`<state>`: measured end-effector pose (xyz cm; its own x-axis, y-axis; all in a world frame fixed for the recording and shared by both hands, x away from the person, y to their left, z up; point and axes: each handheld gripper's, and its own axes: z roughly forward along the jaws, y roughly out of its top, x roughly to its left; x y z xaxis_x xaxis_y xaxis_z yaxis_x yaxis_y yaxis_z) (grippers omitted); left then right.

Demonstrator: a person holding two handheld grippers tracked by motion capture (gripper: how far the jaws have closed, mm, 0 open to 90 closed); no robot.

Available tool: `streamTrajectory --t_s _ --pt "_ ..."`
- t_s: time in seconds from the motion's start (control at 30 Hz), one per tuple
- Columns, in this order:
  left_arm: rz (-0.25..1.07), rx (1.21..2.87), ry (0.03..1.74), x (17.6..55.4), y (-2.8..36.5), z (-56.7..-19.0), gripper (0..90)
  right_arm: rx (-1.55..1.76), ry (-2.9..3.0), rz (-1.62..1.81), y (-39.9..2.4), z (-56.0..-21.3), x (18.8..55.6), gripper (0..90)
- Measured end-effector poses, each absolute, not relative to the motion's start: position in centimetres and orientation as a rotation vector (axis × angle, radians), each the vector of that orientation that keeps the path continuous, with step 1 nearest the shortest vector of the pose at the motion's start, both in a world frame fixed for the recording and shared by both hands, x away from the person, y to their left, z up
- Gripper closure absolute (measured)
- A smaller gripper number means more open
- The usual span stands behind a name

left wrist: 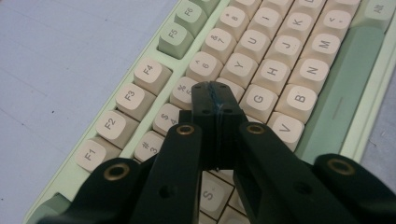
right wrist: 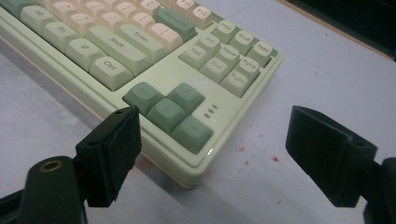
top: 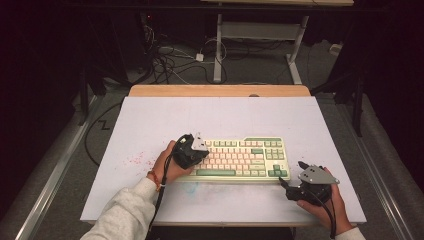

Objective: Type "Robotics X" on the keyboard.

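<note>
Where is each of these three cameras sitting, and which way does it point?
High view: above the table's near edge, looking forward and down; forearms, hands, left tongs and right tongs show.
Left gripper view: rides the left tongs, shut, tips over the keyboard by the letter keys.
Right gripper view: rides the right tongs, open, facing the arrow keys.
All views share the keyboard and white table.

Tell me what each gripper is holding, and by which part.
Nothing is held. The left gripper is shut with nothing between its jaws, tips over the cream-and-green keyboard keys; the right gripper is open beside its corner.
</note>
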<state>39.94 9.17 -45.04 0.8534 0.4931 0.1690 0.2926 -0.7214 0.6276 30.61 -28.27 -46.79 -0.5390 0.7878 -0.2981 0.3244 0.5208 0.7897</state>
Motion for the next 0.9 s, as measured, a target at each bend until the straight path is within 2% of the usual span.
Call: streamTrajectory --t_s 0.57,0.63,0.77,0.9 --pt "0.431 2.403 0.572 40.0 9.3 -44.9 87.3 0.904 2.104 0.91 -28.2 -46.7 30.6 20.4" --pt "0.434 2.407 0.568 40.0 9.3 -44.9 87.2 0.896 2.104 0.924 -28.0 -46.4 30.7 23.8" --pt "0.438 2.399 0.568 40.0 9.4 -44.7 87.2 0.863 2.14 1.012 -27.7 -45.5 31.0 37.2" --pt "0.452 2.372 0.571 40.0 9.6 -44.3 87.2 0.844 2.184 1.049 -26.7 -44.7 31.8 57.4"
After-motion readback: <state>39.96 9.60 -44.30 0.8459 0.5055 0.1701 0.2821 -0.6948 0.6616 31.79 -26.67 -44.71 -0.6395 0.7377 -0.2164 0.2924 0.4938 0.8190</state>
